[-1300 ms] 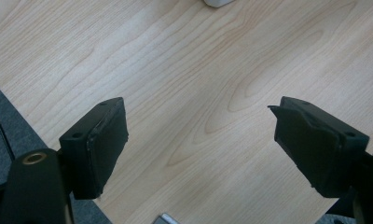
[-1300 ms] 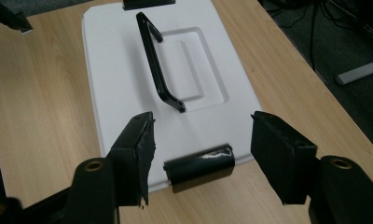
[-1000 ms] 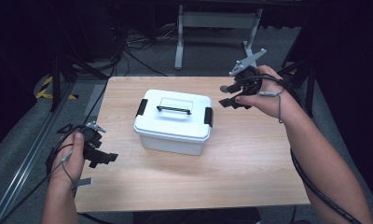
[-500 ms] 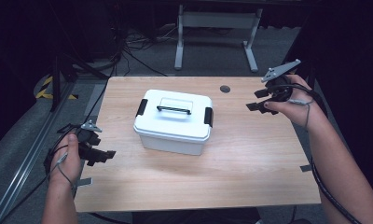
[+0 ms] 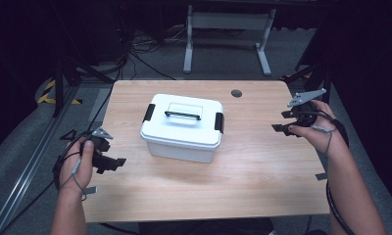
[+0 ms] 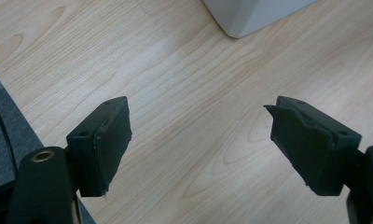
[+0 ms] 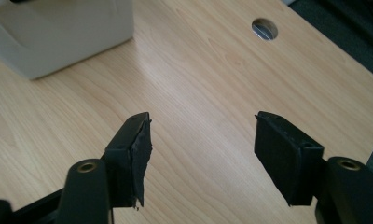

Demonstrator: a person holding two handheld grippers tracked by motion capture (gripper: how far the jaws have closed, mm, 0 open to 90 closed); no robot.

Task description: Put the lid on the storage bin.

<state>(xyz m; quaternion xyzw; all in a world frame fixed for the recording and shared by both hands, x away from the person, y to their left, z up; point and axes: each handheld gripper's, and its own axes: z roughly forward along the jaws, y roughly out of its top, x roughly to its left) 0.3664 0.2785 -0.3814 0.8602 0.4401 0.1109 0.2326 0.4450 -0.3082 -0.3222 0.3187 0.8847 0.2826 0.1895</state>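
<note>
A white lidded box (image 5: 183, 128) with a black handle (image 5: 183, 115) and black side latches stands shut in the middle of the wooden table (image 5: 243, 171). My left gripper (image 5: 111, 163) is held over the table's left edge, jaws wide apart with bare wood between them (image 6: 198, 140); a corner of the box (image 6: 250, 16) shows ahead of it. My right gripper (image 5: 283, 121) hovers at the right side of the table, well apart from the box (image 7: 58, 32), and it is open and empty (image 7: 201, 154).
A round cable hole (image 5: 236, 93) sits near the table's far edge, also seen as a hole (image 7: 264, 28) in the right gripper view. A white desk frame (image 5: 228, 39) and cables (image 5: 135, 54) lie on the floor beyond. Dark floor surrounds the table.
My right gripper has swung away from the box toward the table's right side and come slightly nearer to me. The left gripper has stayed in place.
</note>
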